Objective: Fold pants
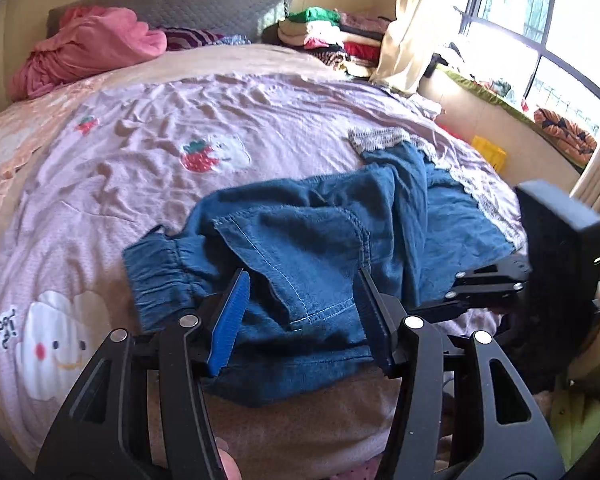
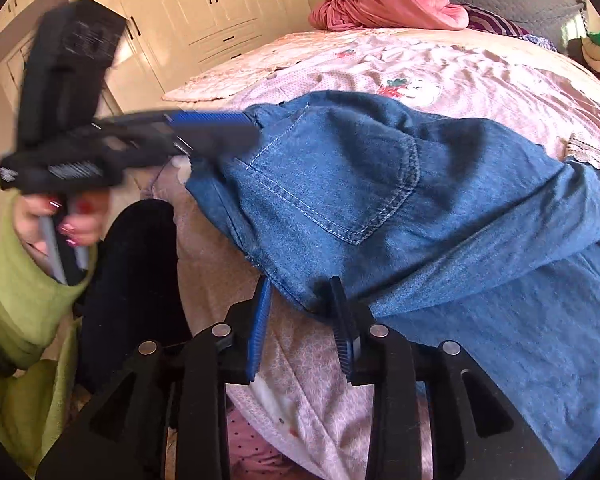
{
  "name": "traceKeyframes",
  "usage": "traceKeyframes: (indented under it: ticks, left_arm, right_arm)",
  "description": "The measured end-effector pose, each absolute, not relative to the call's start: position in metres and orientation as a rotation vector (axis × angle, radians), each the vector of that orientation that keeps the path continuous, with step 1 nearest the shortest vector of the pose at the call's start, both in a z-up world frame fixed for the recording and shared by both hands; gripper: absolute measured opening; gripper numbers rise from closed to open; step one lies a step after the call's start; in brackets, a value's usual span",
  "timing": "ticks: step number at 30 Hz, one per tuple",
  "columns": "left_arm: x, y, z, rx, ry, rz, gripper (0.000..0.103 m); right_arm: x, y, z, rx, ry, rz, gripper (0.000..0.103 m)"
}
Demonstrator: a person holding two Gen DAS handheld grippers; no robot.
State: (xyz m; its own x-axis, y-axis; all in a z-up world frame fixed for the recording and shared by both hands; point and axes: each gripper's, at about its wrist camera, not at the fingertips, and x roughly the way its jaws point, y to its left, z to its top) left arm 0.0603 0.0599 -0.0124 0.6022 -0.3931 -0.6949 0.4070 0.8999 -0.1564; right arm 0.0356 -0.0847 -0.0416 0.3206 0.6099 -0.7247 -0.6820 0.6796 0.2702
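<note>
Blue denim pants lie bunched on the pink bedcover, with an elastic cuff at the left and a back pocket facing up. My left gripper stands open over the near edge of the pants. Denim lies between its jaws, but the pads do not press on it. In the right wrist view the left gripper appears blurred at the pants' left end, held by a hand in a green sleeve. My right gripper is open at the near hem, with a fold of denim loose between its fingers.
A pink bundle and a grey headboard are at the far end of the bed. Stacked clothes lie by the curtain and window. A yellow box sits beside the bed. White wardrobes stand to the left.
</note>
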Motion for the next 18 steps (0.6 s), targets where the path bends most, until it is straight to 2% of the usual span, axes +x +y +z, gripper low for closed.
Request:
traceKeyframes:
  ticks: [6,10,18]
  left_arm:
    - [0.058,0.046,-0.055,0.113,0.888,-0.414,0.046]
    - [0.060,0.050,-0.060,0.094,0.891,-0.413,0.046]
    - [0.060,0.046,-0.065,0.118,0.874,-0.393,0.046]
  right_arm:
    - [0.028,-0.118,-0.021,-0.016,0.858,0.786,0.031]
    - [0.045,-0.124,-0.010,0.000,0.826,0.724,0.040]
    - [0.086,-0.109,-0.027,-0.047,0.872,0.654,0.044]
